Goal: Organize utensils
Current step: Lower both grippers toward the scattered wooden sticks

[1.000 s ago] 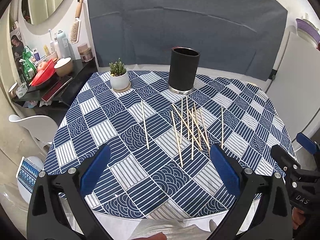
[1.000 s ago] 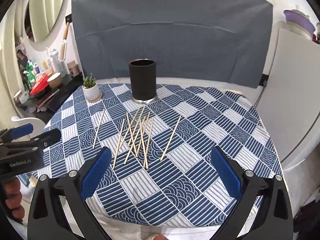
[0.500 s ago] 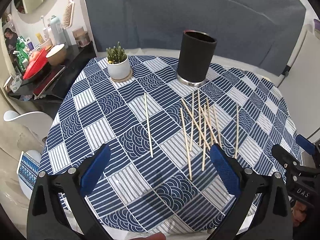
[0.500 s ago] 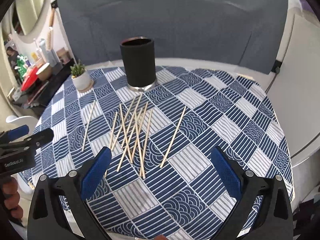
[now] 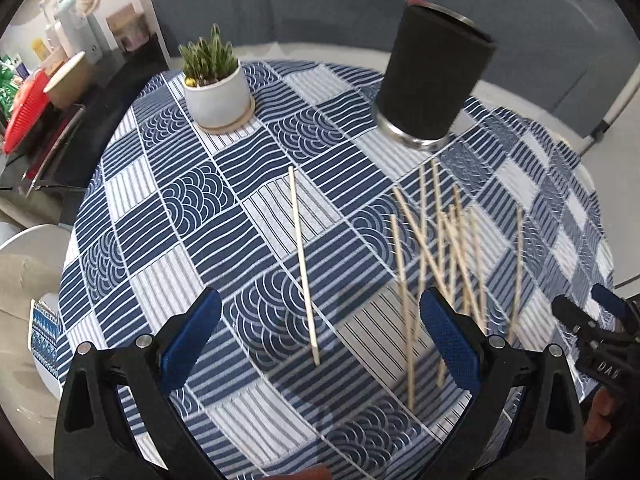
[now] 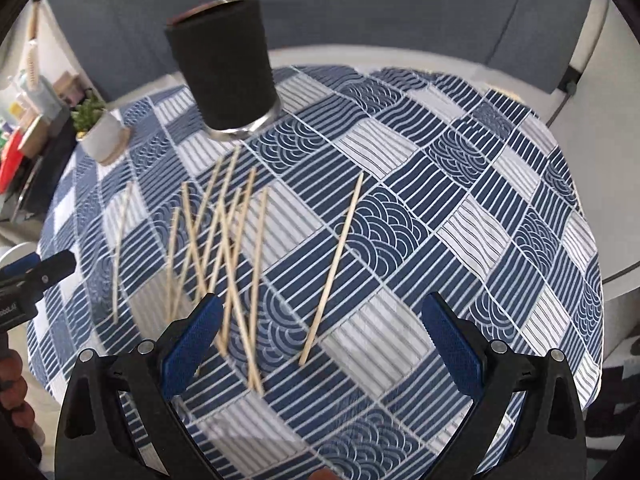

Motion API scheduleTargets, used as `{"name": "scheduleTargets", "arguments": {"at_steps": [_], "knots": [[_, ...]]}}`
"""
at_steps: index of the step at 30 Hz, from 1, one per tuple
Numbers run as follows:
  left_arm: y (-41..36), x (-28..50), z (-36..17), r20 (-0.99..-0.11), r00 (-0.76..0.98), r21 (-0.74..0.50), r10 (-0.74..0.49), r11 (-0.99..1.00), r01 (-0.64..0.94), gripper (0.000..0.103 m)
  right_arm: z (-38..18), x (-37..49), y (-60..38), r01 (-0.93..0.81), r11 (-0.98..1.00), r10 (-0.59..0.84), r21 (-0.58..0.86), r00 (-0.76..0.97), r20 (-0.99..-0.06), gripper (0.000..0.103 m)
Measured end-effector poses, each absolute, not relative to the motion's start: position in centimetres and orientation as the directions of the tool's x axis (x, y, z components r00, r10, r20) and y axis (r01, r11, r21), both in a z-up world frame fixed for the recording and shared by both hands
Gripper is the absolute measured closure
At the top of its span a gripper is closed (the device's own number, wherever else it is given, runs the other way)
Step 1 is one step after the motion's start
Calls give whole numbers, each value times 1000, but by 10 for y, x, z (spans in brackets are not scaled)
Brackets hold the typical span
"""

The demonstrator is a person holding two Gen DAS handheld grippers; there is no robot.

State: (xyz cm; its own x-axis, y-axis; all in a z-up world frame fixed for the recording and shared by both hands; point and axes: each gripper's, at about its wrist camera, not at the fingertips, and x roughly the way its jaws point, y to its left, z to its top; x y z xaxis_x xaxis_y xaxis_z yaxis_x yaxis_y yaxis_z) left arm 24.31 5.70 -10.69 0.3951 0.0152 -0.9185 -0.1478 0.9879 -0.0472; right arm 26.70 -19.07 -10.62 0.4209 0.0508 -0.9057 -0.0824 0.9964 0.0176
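Left wrist view: the left gripper (image 5: pixel 320 336) hangs wide open with nothing in it, over a round table in a blue-and-white patchwork cloth (image 5: pixel 168 208). A lone thin wooden stick (image 5: pixel 303 264) lies between its fingers, long axis running away toward the black cylindrical holder (image 5: pixel 432 76). The crisscrossed pile of wooden sticks (image 5: pixel 444 256) sits just right, a small white potted plant (image 5: pixel 216 88) far left.

Right wrist view: the right gripper (image 6: pixel 320 336) is spread wide too, empty. Another single stick (image 6: pixel 334 264) slants up-right toward the back, roughly lengthwise.
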Motion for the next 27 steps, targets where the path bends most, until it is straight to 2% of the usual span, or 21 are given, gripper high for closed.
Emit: {"name": "scheduleTargets", "arguments": {"at_steps": [10, 22, 27], "knots": [[70, 290, -158, -955, 295, -9, 34, 990, -144, 6, -158, 328, -196, -27, 999, -36, -47, 303, -952, 8], [71, 303, -198, -983, 178, 18, 42, 991, -135, 4, -190, 351, -208, 8, 1000, -1, 1, 242, -970, 7], [72, 302, -200, -973, 228, 12, 40, 992, -122, 4, -194, 357, -213, 5, 1000, 7, 8, 246, -969, 6]]}}
